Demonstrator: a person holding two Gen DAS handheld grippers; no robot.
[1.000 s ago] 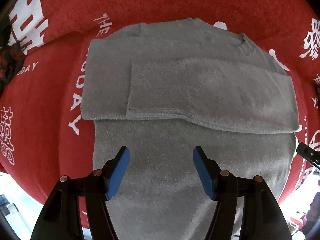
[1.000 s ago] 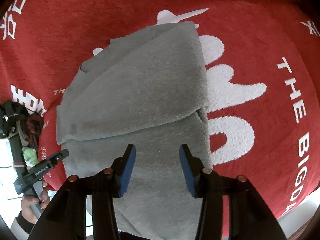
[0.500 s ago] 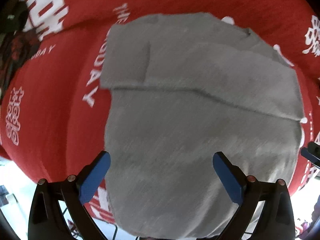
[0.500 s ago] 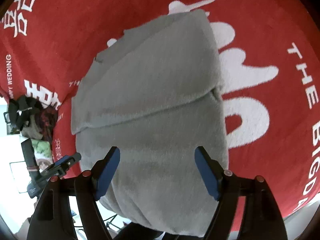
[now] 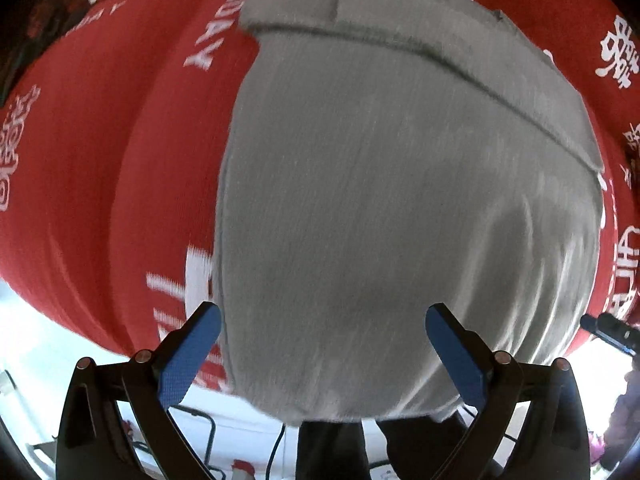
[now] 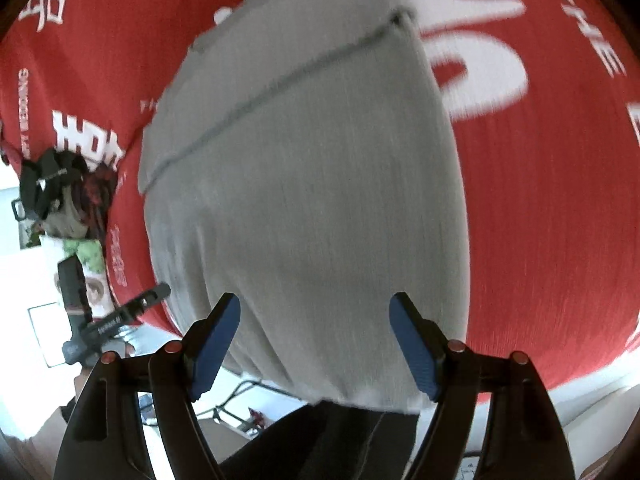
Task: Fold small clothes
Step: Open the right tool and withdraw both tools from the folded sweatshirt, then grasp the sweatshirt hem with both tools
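A grey garment point(image 5: 400, 200) lies spread on a red cloth point(image 5: 100, 160) printed with white lettering, which covers the worktop. Its far part is already folded: a doubled band crosses the top of the garment, with a smaller flap point(image 5: 292, 0) lying on the band's far left corner. The near hem of the garment hangs a little over the near edge of the cloth, toward the person.

The left hand-held gripper point(image 5: 322, 350) hovers over the garment's near left part with its blue pads point(image 5: 188, 360) spread wide; nothing is between them, and whether they touch the fabric cannot be told. Its left pad sits just outside the garment's left edge, over the red cloth.

The right hand-held gripper point(image 6: 316, 344) is also spread wide and empty, above the garment's point(image 6: 312, 180) near right part, both pads point(image 6: 414, 354) over grey fabric. In this view the fold line runs as a dark diagonal seam across the garment's far part.

Beyond the garment's left edge, at the rim of the red cloth point(image 6: 540, 200), a heap of dark clothes point(image 6: 60, 196) lies. Both views are motion-blurred.
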